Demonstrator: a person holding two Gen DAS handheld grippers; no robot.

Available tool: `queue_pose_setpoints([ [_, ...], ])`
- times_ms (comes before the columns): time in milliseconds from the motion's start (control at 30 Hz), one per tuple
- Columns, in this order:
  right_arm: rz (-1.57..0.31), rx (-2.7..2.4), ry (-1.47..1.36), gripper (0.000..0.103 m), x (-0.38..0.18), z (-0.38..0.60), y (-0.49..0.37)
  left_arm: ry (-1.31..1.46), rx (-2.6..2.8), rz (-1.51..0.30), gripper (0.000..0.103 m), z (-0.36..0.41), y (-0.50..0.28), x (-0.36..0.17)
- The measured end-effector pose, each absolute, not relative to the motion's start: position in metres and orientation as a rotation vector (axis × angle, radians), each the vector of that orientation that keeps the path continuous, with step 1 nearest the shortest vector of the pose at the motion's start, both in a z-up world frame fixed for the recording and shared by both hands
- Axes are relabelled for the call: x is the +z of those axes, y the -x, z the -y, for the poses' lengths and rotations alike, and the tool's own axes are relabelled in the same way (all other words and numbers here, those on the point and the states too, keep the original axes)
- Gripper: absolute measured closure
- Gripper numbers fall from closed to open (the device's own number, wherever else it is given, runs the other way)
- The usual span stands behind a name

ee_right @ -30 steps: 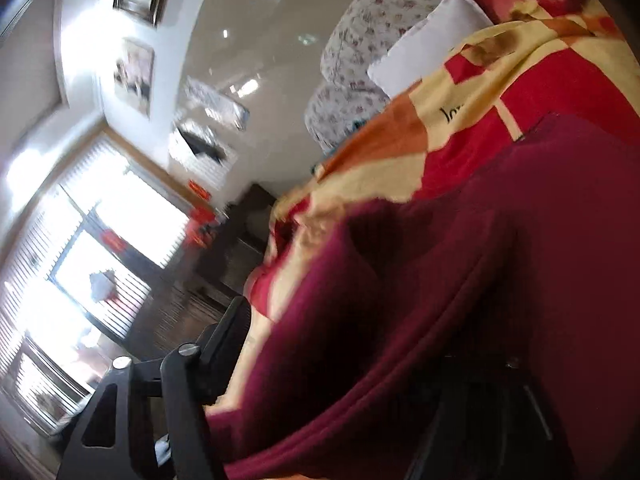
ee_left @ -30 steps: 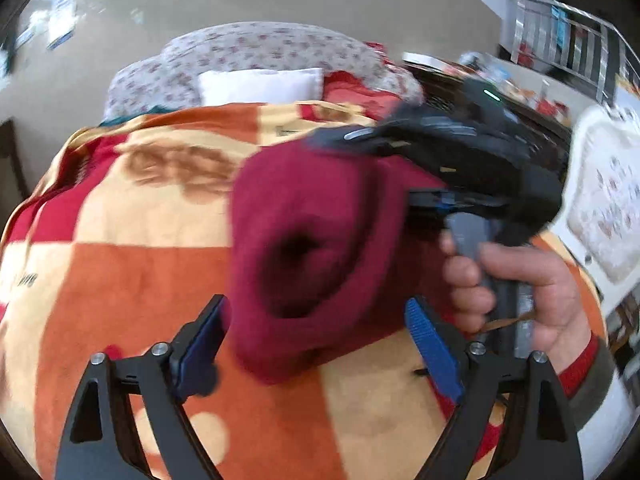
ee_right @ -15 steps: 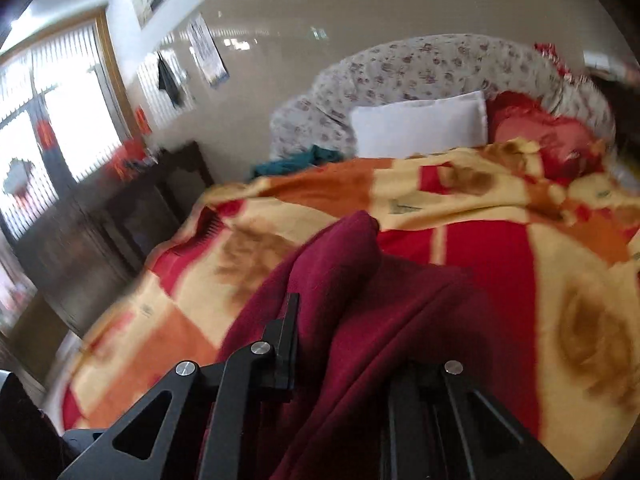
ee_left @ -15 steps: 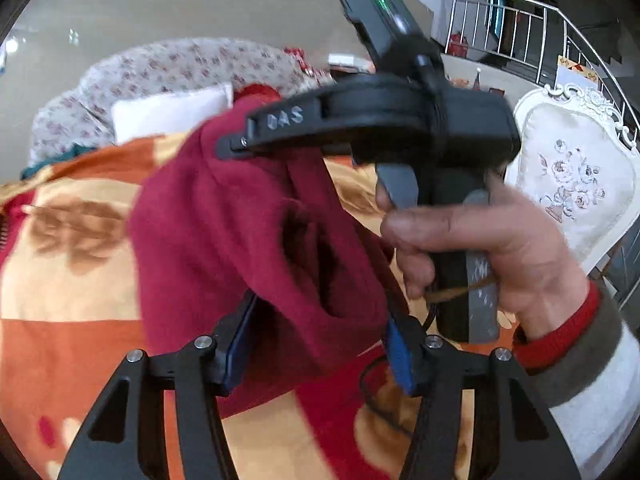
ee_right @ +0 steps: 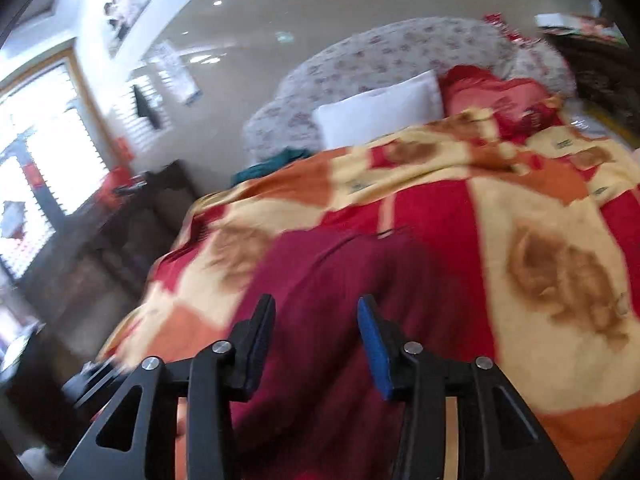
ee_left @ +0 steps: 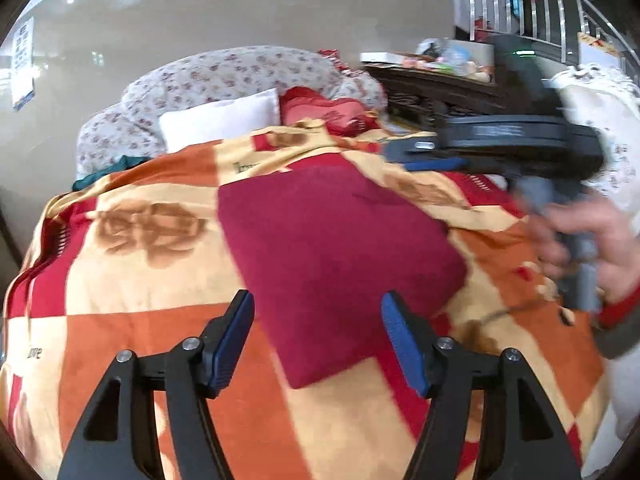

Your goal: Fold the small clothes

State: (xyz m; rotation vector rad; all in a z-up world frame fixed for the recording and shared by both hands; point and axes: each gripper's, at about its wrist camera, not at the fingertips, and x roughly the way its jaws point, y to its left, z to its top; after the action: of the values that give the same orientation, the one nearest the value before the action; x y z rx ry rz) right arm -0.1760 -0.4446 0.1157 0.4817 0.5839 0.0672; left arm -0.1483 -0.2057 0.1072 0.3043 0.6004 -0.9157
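A dark red garment [ee_left: 332, 256] lies folded flat in a rough rectangle on the checked orange, red and cream blanket [ee_left: 132, 288]. My left gripper [ee_left: 316, 336] is open and empty, just above the garment's near edge. In the left wrist view my right gripper [ee_left: 432, 156] hovers blurred at the garment's far right, held by a hand [ee_left: 588, 236]. In the right wrist view the right gripper [ee_right: 316, 332] is open and empty over the garment [ee_right: 332, 320].
A white pillow [ee_left: 220, 118], a red cushion [ee_left: 324, 112] and a floral quilt [ee_left: 224, 76] lie at the bed's head. A dark cabinet [ee_left: 440, 84] and a white chair [ee_left: 600, 120] stand to the right. A dark dresser [ee_right: 132, 216] stands to the left.
Both grippers held the bunched red garment in the air. It now lies flat on the blanket, both grippers have let go, and the right gripper has pulled away to the right.
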Motion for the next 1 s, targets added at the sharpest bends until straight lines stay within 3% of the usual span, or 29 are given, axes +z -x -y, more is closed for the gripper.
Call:
queue_pose_setpoints([
  [67, -0.62, 0.126, -0.55, 0.036, 0.104, 0.434, 0.175, -0.293, -0.916, -0.651, 0.037, 0.211, 0.137, 0.098],
  [133, -0.654, 0.15, -0.583, 0.036, 0.091, 0.426, 0.174, -0.308, -0.902, -0.673, 0.037, 0.219, 0.133, 0.087],
  [167, -0.68, 0.127, -0.511, 0.046, 0.087, 0.416, 0.174, -0.319, -0.892, -0.68, 0.037, 0.223, 0.13, 0.081],
  [200, -0.7, 0.084, -0.425, 0.08, 0.086, 0.407, 0.175, -0.321, -0.888, -0.689, 0.037, 0.225, 0.13, 0.076],
  [233, -0.717, 0.015, -0.326, 0.084, 0.085, 0.399, 0.175, -0.316, -0.89, -0.701, 0.037, 0.227, 0.129, 0.072],
  [500, -0.758, -0.047, -0.324, 0.085, 0.054, 0.411, 0.199, -0.352, -0.884, -0.719, 0.036, 0.231, 0.137, 0.062],
  [567, -0.716, -0.014, -0.386, 0.081, 0.073, 0.418, 0.207, -0.357, -0.871, -0.681, 0.036, 0.227, 0.14, 0.07],
  [700, -0.604, -0.019, -0.406, 0.057, 0.109, 0.425, 0.201, -0.325, -0.851, -0.66, 0.035, 0.226, 0.132, 0.084],
  [933, -0.713, -0.114, -0.447, 0.057, 0.088, 0.45, 0.126, -0.31, -0.862, -0.685, 0.035, 0.239, 0.13, 0.078],
  [967, -0.73, -0.102, -0.474, 0.066, 0.079, 0.454, 0.116, -0.311, -0.867, -0.689, 0.035, 0.241, 0.131, 0.076],
  [1000, -0.729, -0.091, -0.481, 0.088, 0.075, 0.456, 0.115, -0.313, -0.867, -0.692, 0.034, 0.242, 0.131, 0.074],
])
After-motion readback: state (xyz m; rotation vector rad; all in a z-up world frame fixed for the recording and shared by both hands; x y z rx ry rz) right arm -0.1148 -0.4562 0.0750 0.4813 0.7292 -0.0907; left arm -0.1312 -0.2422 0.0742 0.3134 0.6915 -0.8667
